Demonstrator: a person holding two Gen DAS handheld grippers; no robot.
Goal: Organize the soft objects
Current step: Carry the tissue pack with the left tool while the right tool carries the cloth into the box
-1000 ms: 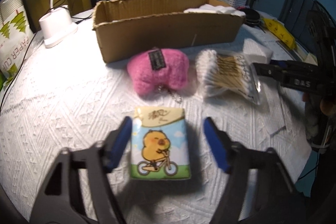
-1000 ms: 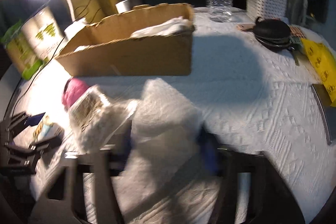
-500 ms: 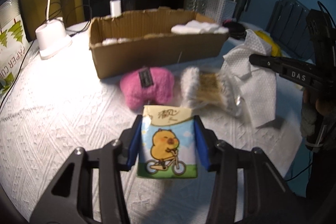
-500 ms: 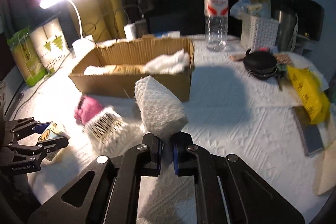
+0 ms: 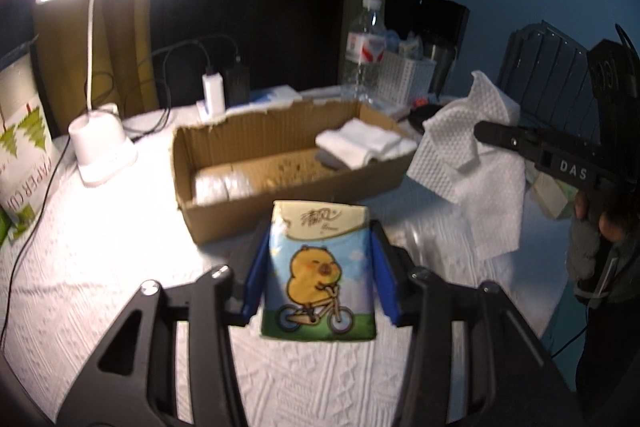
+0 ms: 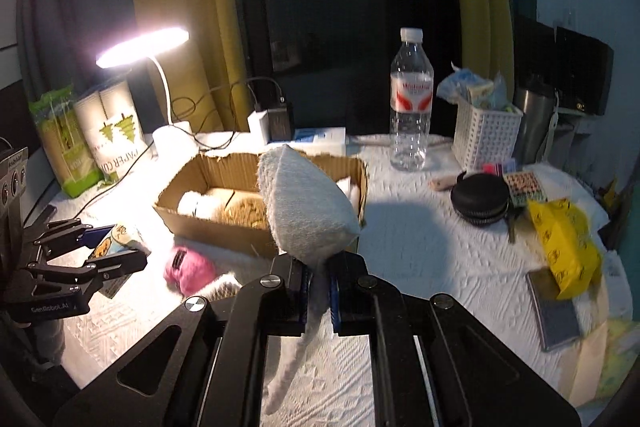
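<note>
Your table (image 6: 420,227), white textured cover, carries everything listed here. Cardboard box (image 5: 296,183), open-topped, sits mid-table and holds a folded white cloth (image 5: 360,145) at its right end, pale items at the other. Desk lamp (image 5: 100,147), lit, stands left of the box; water bottle (image 6: 411,99) and white lattice basket (image 6: 486,137) stand behind it. White embossed cloth (image 6: 304,207): your right gripper (image 6: 318,287) has it pinched, jaws nearly together on the fabric, the sheet lifted clear in front of the box. Tissue pack (image 5: 320,267), cartoon chick on a bicycle: your left gripper (image 5: 320,267) clamps it by both sides, jaws partly open at the pack's width, raised above the table just before the box. Pink plush (image 6: 188,269) lies on the cover near the box's front wall.
</note>
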